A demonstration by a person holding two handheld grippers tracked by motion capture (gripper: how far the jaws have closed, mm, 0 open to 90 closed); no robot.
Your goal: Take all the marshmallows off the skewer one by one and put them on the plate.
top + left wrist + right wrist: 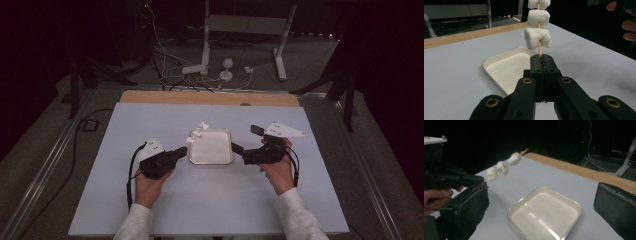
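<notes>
Marshmallows, three soft white ones (538, 37), sit threaded on a thin wooden skewer (539, 50) whose bare lower end is pinched between the fully closed jaws of the left gripper (541, 58), so the stick stands out over the 10 o'clock corner of the shallow square white enamel tray (210, 147). The right gripper (246, 141) waits at the tray's 3 o'clock side, jaws spread wide and empty. I judge the step in hand to be stripping the marshmallows into the tray: the next move calls for the right gripper to close on the outermost marshmallow (514, 159) and draw it off along the stick's tip while the left one holds firm, without snapping the stick. A pale blue-grey tabletop (200, 200) with a wooden strip (165, 97) at its 12 o'clock edge carries the tray; beyond lie a dark room, grey floor, tangled cables (165, 65) and a white metal stand (245, 25).
</notes>
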